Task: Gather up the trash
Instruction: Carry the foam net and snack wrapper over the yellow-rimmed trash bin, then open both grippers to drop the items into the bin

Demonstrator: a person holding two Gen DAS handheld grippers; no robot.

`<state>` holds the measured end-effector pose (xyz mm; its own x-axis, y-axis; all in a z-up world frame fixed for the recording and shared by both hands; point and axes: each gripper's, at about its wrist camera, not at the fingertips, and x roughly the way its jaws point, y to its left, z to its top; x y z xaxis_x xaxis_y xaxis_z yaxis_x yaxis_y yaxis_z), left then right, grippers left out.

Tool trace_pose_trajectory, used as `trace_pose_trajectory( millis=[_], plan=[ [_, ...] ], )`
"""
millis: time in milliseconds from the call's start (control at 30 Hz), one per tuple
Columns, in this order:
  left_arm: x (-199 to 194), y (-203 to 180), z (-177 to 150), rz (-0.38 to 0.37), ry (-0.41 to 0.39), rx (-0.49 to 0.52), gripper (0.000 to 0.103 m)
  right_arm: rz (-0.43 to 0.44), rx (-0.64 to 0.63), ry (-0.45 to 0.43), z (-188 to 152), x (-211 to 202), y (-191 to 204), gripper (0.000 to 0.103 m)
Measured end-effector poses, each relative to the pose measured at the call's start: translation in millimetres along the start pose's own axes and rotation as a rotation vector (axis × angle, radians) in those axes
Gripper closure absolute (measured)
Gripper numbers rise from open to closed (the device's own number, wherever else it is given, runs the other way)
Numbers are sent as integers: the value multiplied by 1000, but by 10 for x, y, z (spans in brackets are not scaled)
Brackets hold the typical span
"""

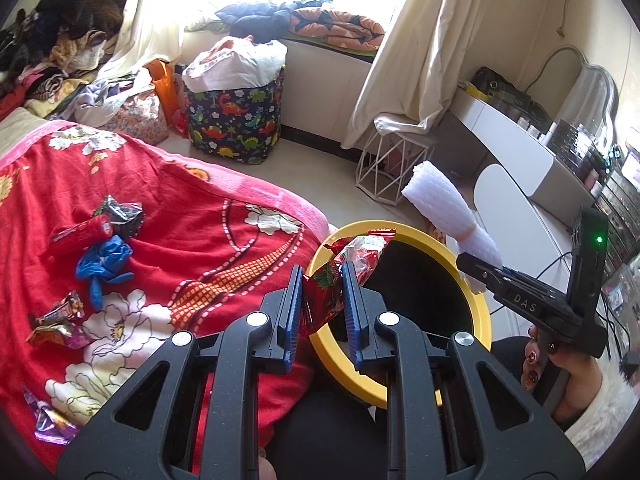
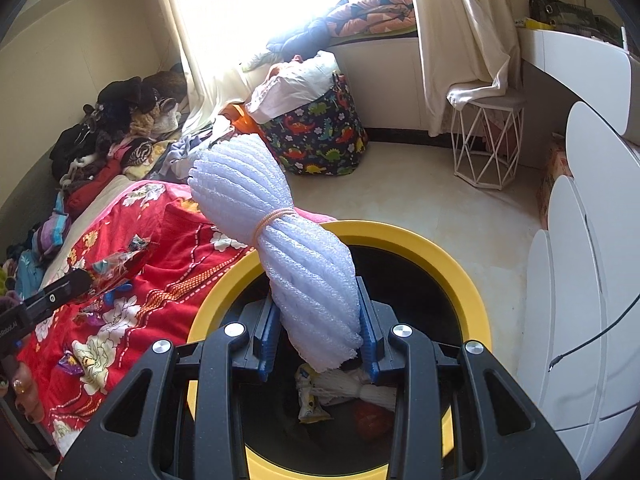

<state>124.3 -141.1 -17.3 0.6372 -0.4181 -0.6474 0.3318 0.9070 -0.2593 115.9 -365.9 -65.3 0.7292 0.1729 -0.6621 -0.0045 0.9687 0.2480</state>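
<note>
My left gripper (image 1: 320, 276) is shut on a crumpled red snack wrapper (image 1: 352, 256), held over the near edge of a yellow-rimmed bin (image 1: 412, 236) beside the bed. My right gripper (image 2: 318, 296) is shut on a white foam roll (image 2: 280, 224) tied with a rubber band, right above the bin's (image 2: 440, 256) dark opening. Earlier trash (image 2: 340, 396) lies at the bottom. On the red floral blanket (image 1: 168, 208) lie a blue glove (image 1: 104, 264), a red tube wrapper (image 1: 80, 232), a dark foil wrapper (image 1: 120, 212) and candy wrappers (image 1: 60, 320).
A dinosaur-print basket (image 1: 236, 120) full of laundry stands on the floor by the window. A white wire stool (image 1: 392, 164) sits under the curtain. A white chair (image 1: 516, 216) and desk stand right of the bin. Clothes are piled at the bed's far end.
</note>
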Motion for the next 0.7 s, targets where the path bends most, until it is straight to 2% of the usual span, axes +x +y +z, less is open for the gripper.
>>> trace_pose_trajectory(
  millis=[300, 700],
  plan=[
    [174, -223, -59, -32, 44, 44, 89, -30, 64, 28, 0, 7, -191, 70],
    [474, -486, -194, -57, 119, 107, 89, -54, 89, 62, -12, 53, -322, 69]
  ],
)
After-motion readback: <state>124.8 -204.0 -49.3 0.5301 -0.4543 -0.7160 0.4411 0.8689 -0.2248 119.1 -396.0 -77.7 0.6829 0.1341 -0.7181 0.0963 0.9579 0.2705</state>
